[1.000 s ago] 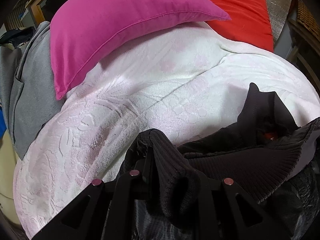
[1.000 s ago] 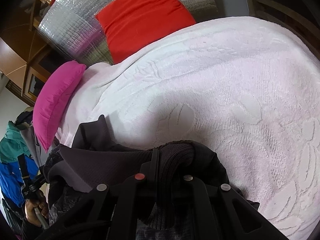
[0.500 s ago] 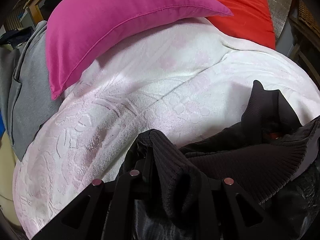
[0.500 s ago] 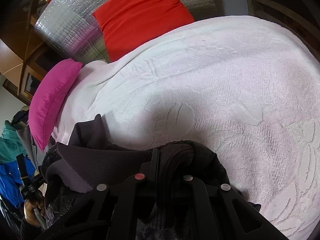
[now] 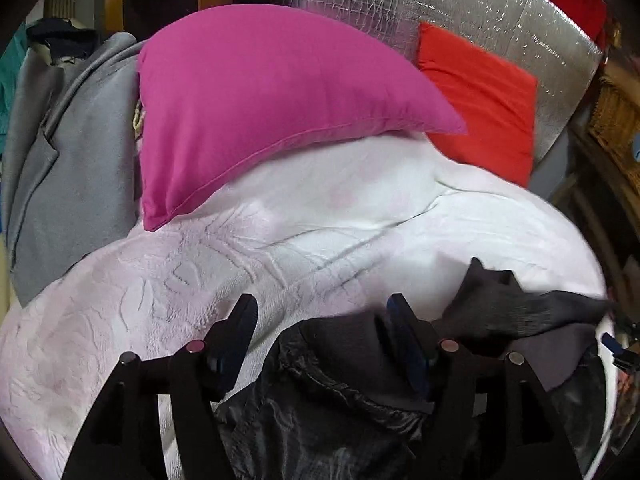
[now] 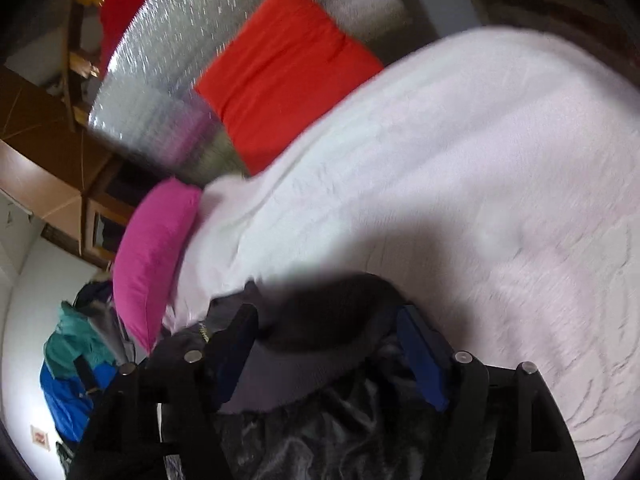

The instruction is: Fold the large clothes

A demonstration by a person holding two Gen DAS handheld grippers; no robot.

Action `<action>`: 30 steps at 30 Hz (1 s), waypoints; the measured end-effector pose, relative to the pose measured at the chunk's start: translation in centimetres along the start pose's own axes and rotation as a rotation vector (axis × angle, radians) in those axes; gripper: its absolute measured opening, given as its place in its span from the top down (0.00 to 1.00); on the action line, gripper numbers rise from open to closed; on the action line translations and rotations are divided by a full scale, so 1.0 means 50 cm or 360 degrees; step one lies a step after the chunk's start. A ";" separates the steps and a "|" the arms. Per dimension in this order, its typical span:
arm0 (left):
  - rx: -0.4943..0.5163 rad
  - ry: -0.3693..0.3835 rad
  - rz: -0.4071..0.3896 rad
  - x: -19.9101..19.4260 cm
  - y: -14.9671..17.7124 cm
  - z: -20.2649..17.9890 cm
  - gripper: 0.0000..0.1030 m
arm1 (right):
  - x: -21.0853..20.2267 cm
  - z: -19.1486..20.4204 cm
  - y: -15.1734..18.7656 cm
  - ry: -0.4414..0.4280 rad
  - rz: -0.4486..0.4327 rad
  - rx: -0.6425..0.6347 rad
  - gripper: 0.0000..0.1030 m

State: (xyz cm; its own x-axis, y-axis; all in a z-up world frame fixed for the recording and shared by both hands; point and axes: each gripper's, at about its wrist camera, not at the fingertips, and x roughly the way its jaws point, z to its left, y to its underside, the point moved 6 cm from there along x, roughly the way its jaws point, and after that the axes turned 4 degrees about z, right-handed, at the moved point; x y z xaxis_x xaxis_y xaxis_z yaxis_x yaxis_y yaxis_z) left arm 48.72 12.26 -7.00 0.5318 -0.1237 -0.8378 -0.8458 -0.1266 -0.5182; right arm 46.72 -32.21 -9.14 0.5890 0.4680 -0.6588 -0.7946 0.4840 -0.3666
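A dark jacket (image 5: 344,392) with a ribbed knit hem and shiny lining lies on a white embossed bedspread (image 5: 280,240). In the left wrist view my left gripper (image 5: 320,320) hangs just above it, jaws opening, with the ribbed cloth lying loose below and between the blue pads (image 5: 404,344), not pinched. In the right wrist view my right gripper (image 6: 326,328) is likewise opening over the same jacket (image 6: 320,360); its ribbed edge sits between the fingers without being pressed. That view is blurred by motion.
A pink pillow (image 5: 260,108) and a red cushion (image 5: 480,96) lean on a silver foil panel (image 5: 460,0) at the head of the bed. A grey coat (image 5: 68,160) hangs at the left. Blue and green clothes (image 6: 76,368) pile up beside the bed.
Both grippers were shut on the jacket's ribbed hem; both now stand wide apart and have lifted away from it. The hem has dropped onto the jacket.
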 end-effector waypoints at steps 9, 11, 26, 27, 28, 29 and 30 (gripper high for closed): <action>0.0179 0.0065 0.0046 0.025 0.021 0.004 0.33 | 0.022 -0.018 0.010 0.0217 0.0089 -0.0292 0.27; 0.0174 0.0064 -0.0028 0.002 0.014 0.017 0.33 | 0.038 -0.026 0.024 0.0250 0.0135 -0.0352 0.27; 0.0151 0.0053 -0.0212 -0.016 -0.006 0.042 0.28 | 0.062 -0.029 0.026 0.0214 0.0154 -0.0481 0.27; 0.0109 0.0062 -0.0261 -0.031 -0.012 0.054 0.28 | 0.062 -0.030 0.026 0.0208 0.0152 -0.0484 0.27; 0.0071 0.0071 -0.0286 -0.041 -0.018 0.069 0.28 | 0.064 -0.030 0.026 0.0205 0.0153 -0.0486 0.27; 0.0067 0.0080 -0.0251 -0.037 -0.022 0.078 0.28 | 0.066 -0.029 0.026 0.0202 0.0156 -0.0489 0.27; 0.0084 0.0095 -0.0199 -0.027 -0.021 0.080 0.28 | 0.068 -0.027 0.027 0.0199 0.0157 -0.0493 0.27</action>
State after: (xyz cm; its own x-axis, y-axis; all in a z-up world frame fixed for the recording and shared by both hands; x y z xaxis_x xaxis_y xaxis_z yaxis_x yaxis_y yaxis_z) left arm 48.73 16.51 -6.03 0.6334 -0.1687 -0.7552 -0.7730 -0.0928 -0.6276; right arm 47.44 -30.97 -12.76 0.4997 0.3978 -0.7695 -0.8651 0.1847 -0.4663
